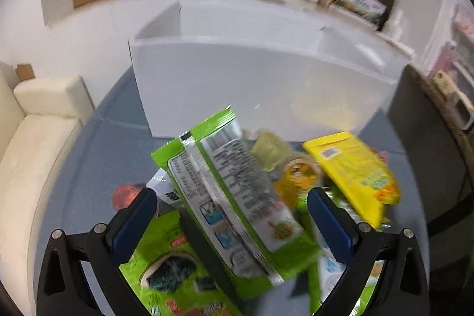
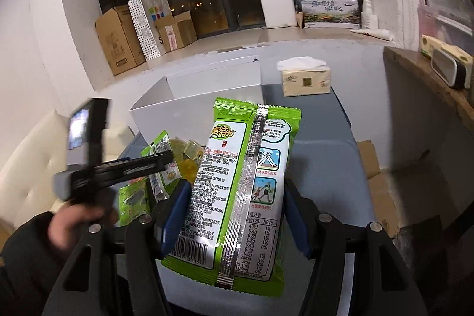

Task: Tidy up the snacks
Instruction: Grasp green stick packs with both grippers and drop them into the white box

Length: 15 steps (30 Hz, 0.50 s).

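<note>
My right gripper (image 2: 237, 215) is shut on a green snack packet (image 2: 246, 182), held upright with its printed back and silver seam toward the camera. Beyond it stands an open white box (image 2: 189, 105). To the left, a hand holds my left gripper (image 2: 161, 160) over a pile of snacks. In the left wrist view my left gripper (image 1: 232, 212) is open and low over that pile. A second green packet (image 1: 234, 191) lies between its blue pads (image 1: 136, 224) without touching them. A yellow packet (image 1: 355, 171) and pale jelly cups (image 1: 293, 173) lie to the right, before the white box (image 1: 237, 85).
A tissue pack (image 2: 305, 79) sits on the blue-grey table (image 2: 326, 162) right of the box. More green packets (image 1: 166, 262) and a red item (image 1: 126, 194) lie in the pile. A cream sofa (image 1: 32, 144) runs along the left. Cardboard boxes (image 2: 118, 40) line the windowsill.
</note>
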{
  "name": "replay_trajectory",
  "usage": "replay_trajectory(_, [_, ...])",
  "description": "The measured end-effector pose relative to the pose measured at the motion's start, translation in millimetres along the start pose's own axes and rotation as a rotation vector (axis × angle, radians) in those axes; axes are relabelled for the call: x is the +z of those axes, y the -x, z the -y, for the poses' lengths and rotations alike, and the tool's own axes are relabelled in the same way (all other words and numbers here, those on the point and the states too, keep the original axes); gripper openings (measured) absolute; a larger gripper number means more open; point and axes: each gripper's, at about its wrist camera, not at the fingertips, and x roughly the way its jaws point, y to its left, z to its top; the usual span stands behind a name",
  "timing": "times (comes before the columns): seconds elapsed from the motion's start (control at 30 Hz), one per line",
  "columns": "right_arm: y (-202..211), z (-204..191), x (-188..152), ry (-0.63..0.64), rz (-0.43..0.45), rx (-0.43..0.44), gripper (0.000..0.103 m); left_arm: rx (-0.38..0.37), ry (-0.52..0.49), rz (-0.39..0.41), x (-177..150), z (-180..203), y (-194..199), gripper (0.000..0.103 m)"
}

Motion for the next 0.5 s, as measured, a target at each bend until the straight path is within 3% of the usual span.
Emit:
replay_trajectory(0.1, [2,4,-1,-0.005,0.004,0.003,0.066,-0.040,0.028,-0.034,-1,-2,-14,0.080])
replay_trajectory(0.33, [0,6,-1,-0.015,0.009,0.017,0.066,-0.084,0.006,0.018,-3,0,2,0.074])
replay_trajectory(0.5, [-9,5,2,-0.007,0.007,0.021,0.066,-0.115,-0.050,0.096,-7,6,44,0.074])
